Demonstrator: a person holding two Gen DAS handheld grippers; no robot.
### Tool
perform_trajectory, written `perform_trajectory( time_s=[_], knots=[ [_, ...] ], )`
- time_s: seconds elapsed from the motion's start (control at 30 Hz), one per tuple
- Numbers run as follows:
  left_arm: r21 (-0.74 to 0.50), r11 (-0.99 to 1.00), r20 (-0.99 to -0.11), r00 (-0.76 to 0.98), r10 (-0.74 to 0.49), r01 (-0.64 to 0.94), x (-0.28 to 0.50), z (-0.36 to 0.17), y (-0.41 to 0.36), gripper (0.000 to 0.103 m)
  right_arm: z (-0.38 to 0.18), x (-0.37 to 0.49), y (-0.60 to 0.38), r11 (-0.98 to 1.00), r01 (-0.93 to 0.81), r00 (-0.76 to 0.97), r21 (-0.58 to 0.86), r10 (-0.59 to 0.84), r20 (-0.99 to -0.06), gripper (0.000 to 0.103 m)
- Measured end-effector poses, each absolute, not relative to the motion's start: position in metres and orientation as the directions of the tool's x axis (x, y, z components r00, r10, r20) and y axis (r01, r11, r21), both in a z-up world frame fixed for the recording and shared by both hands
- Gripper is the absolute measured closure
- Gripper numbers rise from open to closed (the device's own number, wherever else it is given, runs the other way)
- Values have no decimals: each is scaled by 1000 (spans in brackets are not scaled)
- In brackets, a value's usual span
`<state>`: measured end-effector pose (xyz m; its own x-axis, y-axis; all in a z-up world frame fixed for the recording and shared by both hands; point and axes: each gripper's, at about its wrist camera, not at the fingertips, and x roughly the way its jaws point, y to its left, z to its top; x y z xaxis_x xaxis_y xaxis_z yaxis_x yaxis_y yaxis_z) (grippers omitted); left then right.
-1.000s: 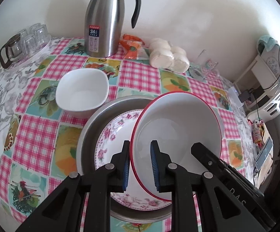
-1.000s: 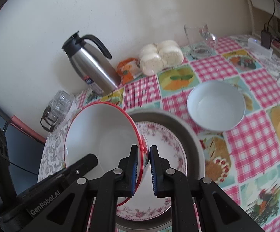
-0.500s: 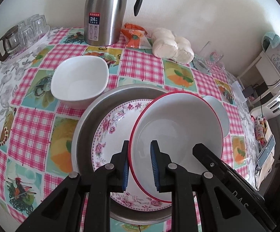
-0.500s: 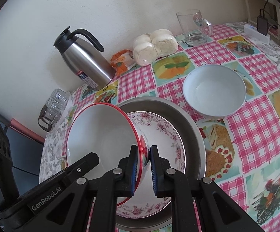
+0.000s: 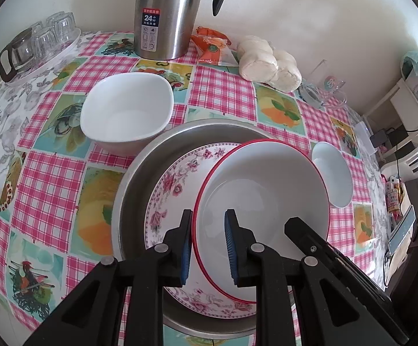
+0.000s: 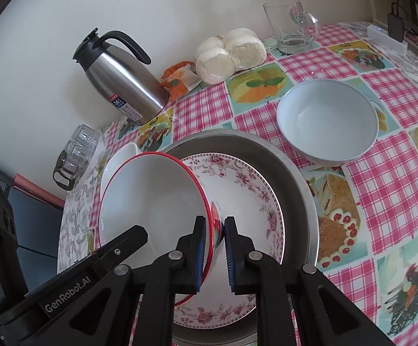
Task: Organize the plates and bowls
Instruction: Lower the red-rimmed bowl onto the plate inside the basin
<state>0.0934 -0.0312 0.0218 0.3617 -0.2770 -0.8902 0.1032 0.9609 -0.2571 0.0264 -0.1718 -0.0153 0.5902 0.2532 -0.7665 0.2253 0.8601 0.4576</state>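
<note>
A white red-rimmed bowl (image 5: 266,184) (image 6: 151,199) hangs tilted over a floral plate (image 5: 171,184) (image 6: 246,193), which lies in a grey metal pan (image 5: 139,173) (image 6: 295,178). My left gripper (image 5: 208,245) is shut on the bowl's near-left rim. My right gripper (image 6: 212,250) is shut on its opposite rim. Left of the pan stands a white squarish bowl (image 5: 125,112) (image 6: 116,158). To the pan's right sits a pale blue round bowl (image 5: 331,173) (image 6: 328,121).
A steel thermos jug (image 5: 165,14) (image 6: 125,86), an orange packet (image 5: 212,46), bagged buns (image 5: 269,63) (image 6: 229,52) and a glass mug (image 6: 292,26) stand along the wall. A tray of glasses (image 5: 36,43) sits at the far left. Shelves with appliances (image 5: 410,101) flank the table's right.
Both grippers have come lower and nearer the pan with the red-rimmed bowl, which now hangs closer over the floral plate. Both grips are unchanged.
</note>
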Motion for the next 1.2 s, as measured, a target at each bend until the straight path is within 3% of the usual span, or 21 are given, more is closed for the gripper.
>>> perform_trajectory(
  time_s=[0.5, 1.2],
  knots=[
    [-257, 963, -902, 340, -267, 78, 98, 11, -31, 82, -26, 34, -170, 853, 238, 568, 464, 265, -779, 89],
    [-309, 950, -898, 316, -305, 38, 102, 4, -24, 82, -31, 37, -173, 842, 225, 571, 491, 294, -766, 80]
  ],
)
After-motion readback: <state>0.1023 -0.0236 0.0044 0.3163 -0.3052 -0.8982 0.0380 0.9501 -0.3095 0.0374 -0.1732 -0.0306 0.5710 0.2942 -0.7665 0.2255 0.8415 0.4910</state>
